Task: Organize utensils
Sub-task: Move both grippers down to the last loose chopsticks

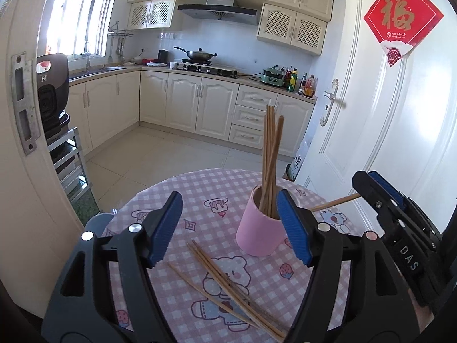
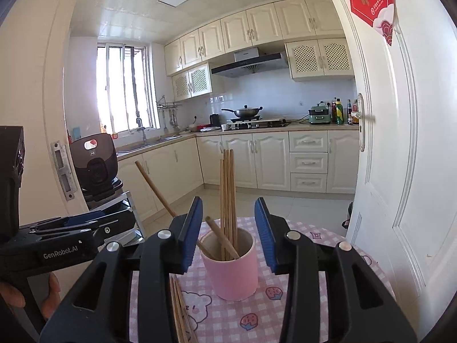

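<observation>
A pink cup (image 1: 258, 233) (image 2: 232, 271) stands on the round table and holds several wooden chopsticks (image 1: 271, 160) (image 2: 227, 197) upright. Several loose chopsticks (image 1: 225, 285) (image 2: 178, 311) lie on the cloth in front of the cup. My left gripper (image 1: 230, 228) is open and empty, above the loose chopsticks, its right pad beside the cup. My right gripper (image 2: 228, 234) is open just above and in front of the cup; a single chopstick (image 2: 155, 188) (image 1: 335, 201) lies slanted across its left pad, with the lower end in the cup. The right gripper shows at the right of the left wrist view (image 1: 380, 191).
The table (image 1: 171, 200) has a pink checked cloth with bear prints. A white door (image 1: 394, 114) stands open close on the right. A door frame (image 1: 22, 114) and a metal rack with a brown cooker (image 1: 52, 91) are on the left. Kitchen cabinets lie beyond.
</observation>
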A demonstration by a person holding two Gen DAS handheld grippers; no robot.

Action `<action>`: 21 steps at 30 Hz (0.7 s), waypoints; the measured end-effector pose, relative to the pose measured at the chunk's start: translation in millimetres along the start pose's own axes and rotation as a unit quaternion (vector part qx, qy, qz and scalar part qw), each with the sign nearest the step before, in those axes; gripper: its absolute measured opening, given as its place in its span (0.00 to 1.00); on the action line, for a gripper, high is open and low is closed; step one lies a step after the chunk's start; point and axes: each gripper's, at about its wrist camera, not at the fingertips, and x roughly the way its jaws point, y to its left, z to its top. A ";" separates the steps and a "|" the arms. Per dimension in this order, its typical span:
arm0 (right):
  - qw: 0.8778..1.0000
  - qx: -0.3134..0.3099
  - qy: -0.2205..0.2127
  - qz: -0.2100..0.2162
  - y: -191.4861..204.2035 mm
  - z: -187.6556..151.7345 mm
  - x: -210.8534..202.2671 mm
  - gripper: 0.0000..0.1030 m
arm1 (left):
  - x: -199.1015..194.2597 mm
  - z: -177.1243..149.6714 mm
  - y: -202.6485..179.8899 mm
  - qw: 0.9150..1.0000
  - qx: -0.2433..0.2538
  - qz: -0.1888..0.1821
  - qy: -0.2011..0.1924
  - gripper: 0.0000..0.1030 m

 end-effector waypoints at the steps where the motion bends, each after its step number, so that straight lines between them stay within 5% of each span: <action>1: 1.000 -0.002 0.001 -0.002 1.3 -1.8 -2.6 0.36 | -2.3 -3.8 3.9 1.000 -0.002 0.004 0.004 0.69; 10: 0.999 -0.005 0.031 0.010 15.8 -33.4 -11.1 0.36 | -7.9 -41.6 37.3 0.998 -0.019 0.014 0.062 0.70; 21: 0.991 -0.037 0.129 0.030 35.5 -79.4 18.6 0.36 | 26.5 -79.5 58.3 0.984 -0.056 0.003 0.171 0.64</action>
